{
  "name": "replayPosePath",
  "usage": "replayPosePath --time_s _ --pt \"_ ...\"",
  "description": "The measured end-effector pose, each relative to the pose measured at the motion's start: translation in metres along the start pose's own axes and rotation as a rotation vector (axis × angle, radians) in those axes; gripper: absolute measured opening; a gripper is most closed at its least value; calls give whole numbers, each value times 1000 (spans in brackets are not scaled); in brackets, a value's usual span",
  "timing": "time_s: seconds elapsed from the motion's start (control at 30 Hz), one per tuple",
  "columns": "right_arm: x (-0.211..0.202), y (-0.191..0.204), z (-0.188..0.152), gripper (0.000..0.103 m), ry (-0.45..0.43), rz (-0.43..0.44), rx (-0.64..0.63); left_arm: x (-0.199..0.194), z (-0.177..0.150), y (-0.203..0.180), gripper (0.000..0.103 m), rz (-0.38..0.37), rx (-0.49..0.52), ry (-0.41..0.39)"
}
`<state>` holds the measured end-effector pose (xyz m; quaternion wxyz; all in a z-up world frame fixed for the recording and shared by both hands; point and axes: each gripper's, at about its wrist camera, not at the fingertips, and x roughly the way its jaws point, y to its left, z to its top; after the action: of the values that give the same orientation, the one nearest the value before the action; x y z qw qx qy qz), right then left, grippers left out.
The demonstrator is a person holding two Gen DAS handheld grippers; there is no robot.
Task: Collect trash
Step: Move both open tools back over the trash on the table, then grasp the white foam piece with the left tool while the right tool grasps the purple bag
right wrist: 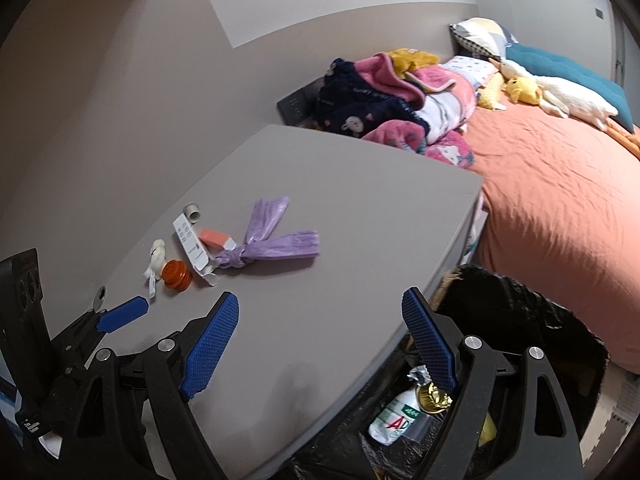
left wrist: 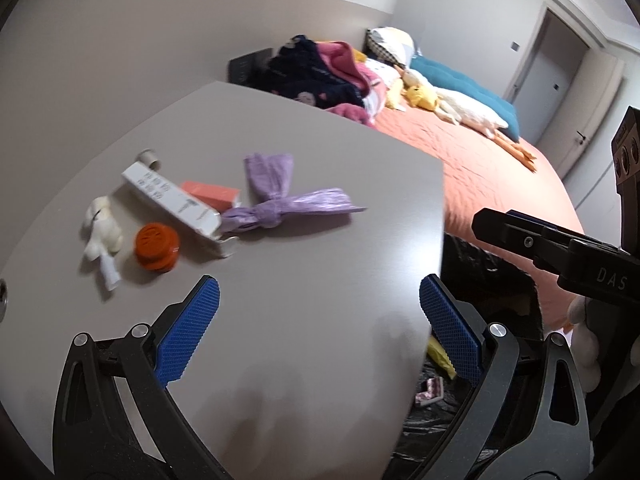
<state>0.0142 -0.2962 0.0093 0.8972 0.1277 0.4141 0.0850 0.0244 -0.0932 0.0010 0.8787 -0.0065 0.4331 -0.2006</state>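
Observation:
Trash lies on a grey table (left wrist: pixel 312 168) (right wrist: pixel 352 200): a knotted purple plastic bag (left wrist: pixel 280 204) (right wrist: pixel 268 248), a white carton (left wrist: pixel 172 200) (right wrist: pixel 190 244), a small orange box (left wrist: pixel 212 194) (right wrist: pixel 214 237), an orange round cap (left wrist: pixel 157 246) (right wrist: pixel 176 275), a crumpled white tissue (left wrist: pixel 102 232) (right wrist: pixel 155 260) and a small grey tube (left wrist: pixel 149 158) (right wrist: pixel 193 211). My left gripper (left wrist: pixel 320 320) is open and empty above the table, short of the trash. My right gripper (right wrist: pixel 320 340) is open and empty over the table's right edge. A black-lined bin (right wrist: pixel 520 320) (left wrist: pixel 480 280) beside the table holds wrappers.
A bed with an orange cover (right wrist: pixel 560 200) (left wrist: pixel 480 168) stands right of the table, with piled blankets (right wrist: pixel 400 100), pillows and plush ducks (right wrist: pixel 560 96). A grey wall runs behind the table. The right gripper's body (left wrist: pixel 560 248) shows in the left wrist view.

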Motion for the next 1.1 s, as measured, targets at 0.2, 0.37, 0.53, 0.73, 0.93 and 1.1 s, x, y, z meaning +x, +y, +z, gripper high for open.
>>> replayPosePath --time_s 0.2,0.37,0.53,0.73,0.93,1.1 --pt "19 18 3 84 27 23 -20 -3 -3 26 96 31 -43 -1" --pt "35 35 5 84 43 49 -36 -4 -6 46 96 55 -73 -8" --pt "51 47 7 84 57 61 -33 -3 -6 67 96 77 -100 -13" --pt "72 59 9 84 75 51 -38 -4 -3 88 96 111 -120 -34" --pt "93 69 12 80 108 45 -50 1 3 110 91 129 -148 -42" --pt "111 77 14 74 139 47 -54 10 7 129 73 129 -182 -24"
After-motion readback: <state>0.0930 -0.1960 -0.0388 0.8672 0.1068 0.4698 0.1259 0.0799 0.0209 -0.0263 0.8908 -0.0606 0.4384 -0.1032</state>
